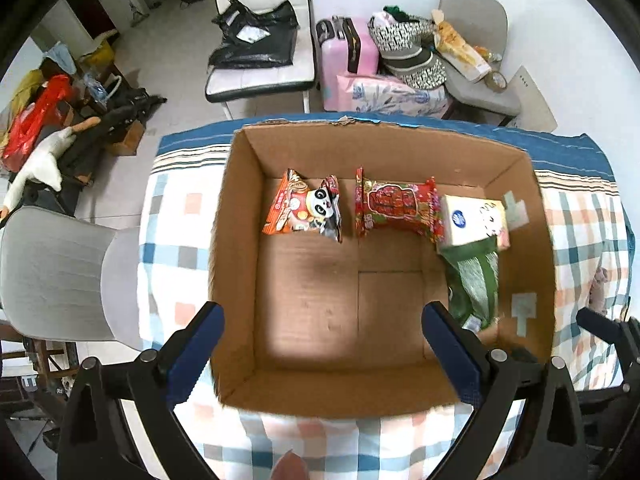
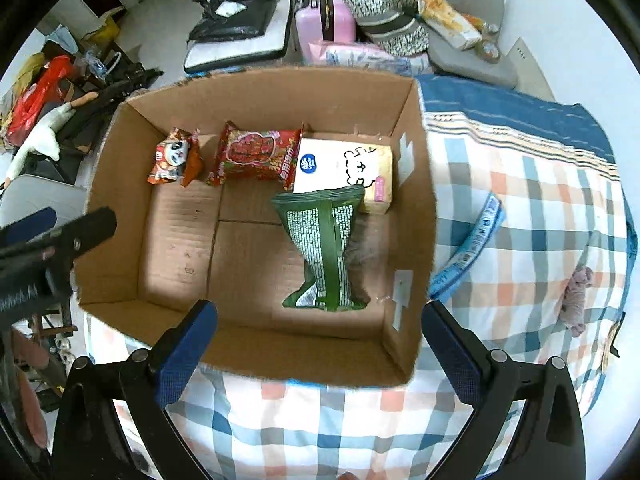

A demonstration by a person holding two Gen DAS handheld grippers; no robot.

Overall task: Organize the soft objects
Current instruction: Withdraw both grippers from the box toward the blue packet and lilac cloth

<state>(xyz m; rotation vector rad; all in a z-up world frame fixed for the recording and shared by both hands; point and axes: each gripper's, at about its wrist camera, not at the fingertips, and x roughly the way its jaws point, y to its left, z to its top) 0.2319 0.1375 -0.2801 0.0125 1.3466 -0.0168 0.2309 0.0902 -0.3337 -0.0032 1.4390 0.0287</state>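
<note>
- Snack packs sit inside the cardboard box [image 1: 240,240] on my left view: panda bag [image 1: 306,210], red pack [image 1: 400,206], tissue pack [image 1: 474,220] along the far wall, green bag [image 1: 476,280] nearer.
- My left claw [image 1: 323,350] is spread wide, holding nothing, above the near wall.
- On my right view, green bag [image 2: 324,248] lies on the box [image 2: 120,200] floor, overlapping the tissue pack [image 2: 344,164].
- My right claw [image 2: 319,348] is spread, holding nothing; a blue pack [image 2: 468,248] lies on the checked bedspread [image 2: 540,208].

**A lived-in bedroom at home**

A checked bedsheet [image 2: 520,216] is covering the bed, a pink suitcase [image 1: 340,60] is standing against the wall, chairs [image 1: 260,40] are holding bags, and clutter is lying across the tiled floor.
</note>
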